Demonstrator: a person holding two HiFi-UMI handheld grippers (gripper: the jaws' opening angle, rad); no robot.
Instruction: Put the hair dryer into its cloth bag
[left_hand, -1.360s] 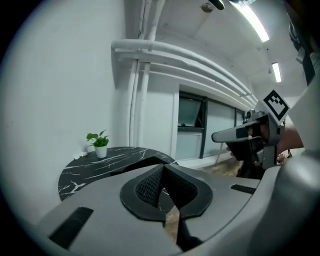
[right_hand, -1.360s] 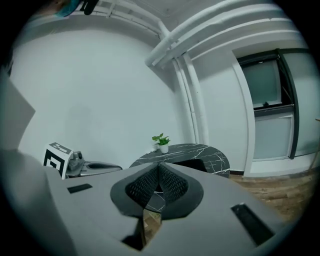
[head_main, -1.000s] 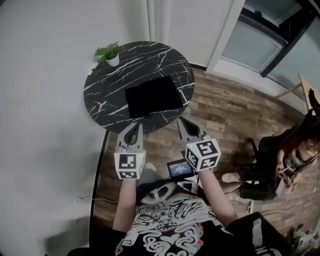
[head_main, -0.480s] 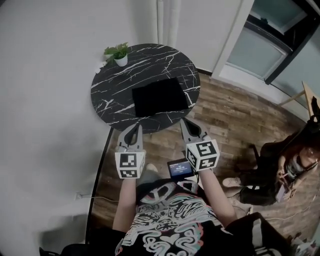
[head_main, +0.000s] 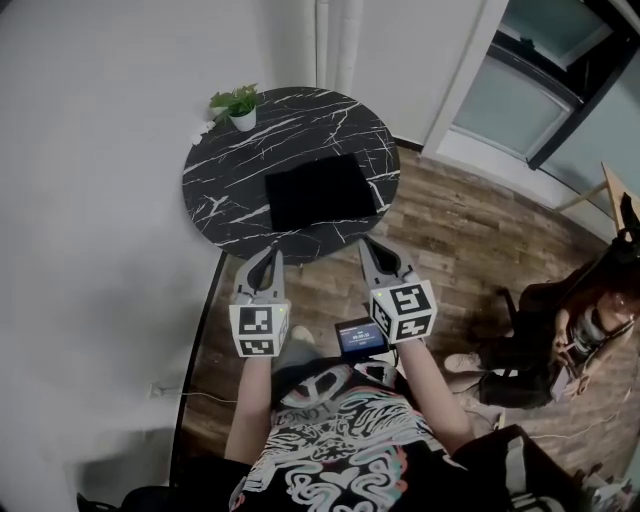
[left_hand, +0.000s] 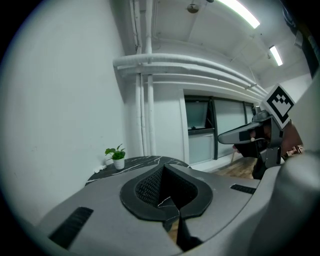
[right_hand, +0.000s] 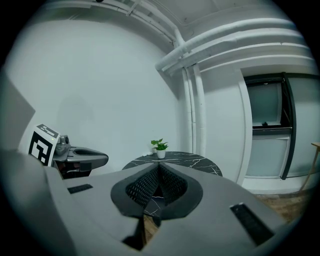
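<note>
A flat black cloth bag (head_main: 320, 190) lies on the near right part of a round black marble table (head_main: 225, 190). I see no hair dryer in any view. My left gripper (head_main: 268, 252) hangs shut and empty in the air just short of the table's near edge. The right gripper (head_main: 367, 243) is beside it, also shut and empty. In the left gripper view the shut jaws (left_hand: 162, 167) point over the table (left_hand: 140, 162), with the right gripper (left_hand: 250, 132) at the right. The right gripper view shows its shut jaws (right_hand: 159, 167) and the left gripper (right_hand: 85, 157).
A small potted plant (head_main: 240, 105) stands at the table's far left edge. White walls run behind and left of the table. A person sits on the wooden floor (head_main: 470, 230) at the right (head_main: 570, 330). A small lit screen (head_main: 358, 337) hangs at my chest. Glass doors are at the back right.
The head view has shifted a little, so the table shows slightly further right. Both grippers stay shut, side by side before the table's near edge.
</note>
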